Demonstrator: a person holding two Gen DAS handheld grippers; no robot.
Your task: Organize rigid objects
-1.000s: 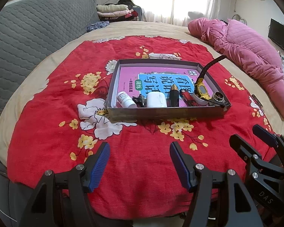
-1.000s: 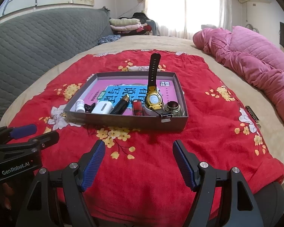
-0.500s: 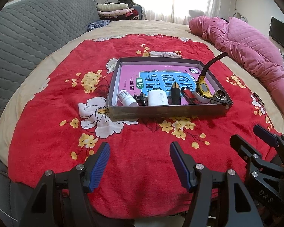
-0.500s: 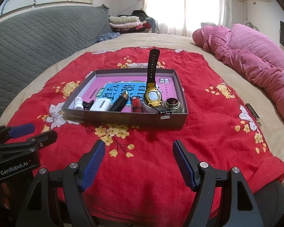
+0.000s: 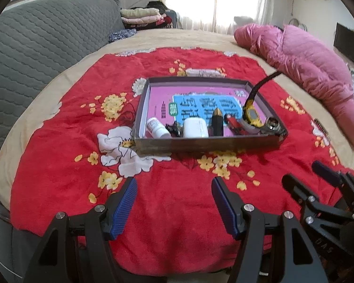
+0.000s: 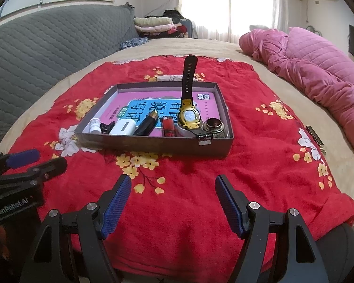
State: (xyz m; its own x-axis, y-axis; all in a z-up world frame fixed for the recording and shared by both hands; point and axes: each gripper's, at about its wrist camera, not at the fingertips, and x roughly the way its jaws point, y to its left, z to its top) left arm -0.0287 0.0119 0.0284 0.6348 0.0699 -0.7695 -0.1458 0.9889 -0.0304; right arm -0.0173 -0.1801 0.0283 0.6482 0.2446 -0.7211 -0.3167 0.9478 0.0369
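Blue-padded, the left tool [image 5: 173,202] and right tool [image 6: 172,200] both stand with jaws apart and nothing between them, hovering over the near edge of the red cloth [image 6: 177,184] on the bed [image 6: 259,54]. Neither touches anything.

Beyond them, mid-cloth, sits the grey tray [image 6: 153,142]. The task's things lie inside it, lined up along its near wall on top of a pink book [image 6: 139,99]: a small white bottle [image 6: 95,125], a black clip [image 6: 105,127], a white case [image 6: 124,127], a black pen-like piece [image 6: 147,123], a red lighter [image 6: 168,126], a yellow watch [image 6: 188,116] and a round metal item [image 6: 214,125], possibly a lidded jar; the view is too coarse to say. The watch leans on a white roll, its strap standing up above the tray and its buckle end draped over the near wall.

Farther right, a dark strip [image 6: 315,136] lies at the cloth's edge, outside the tray. A pink quilt [image 6: 318,70] lies beyond.

Risks, as judged: the sorting looks nearly complete. The watch is the weak point; a nudge to the tray or strap could tip it out. The things are packed close, so a wide jaw reaching in may knock neighbours. The soft bed gives poor footing for the tray if pressed.
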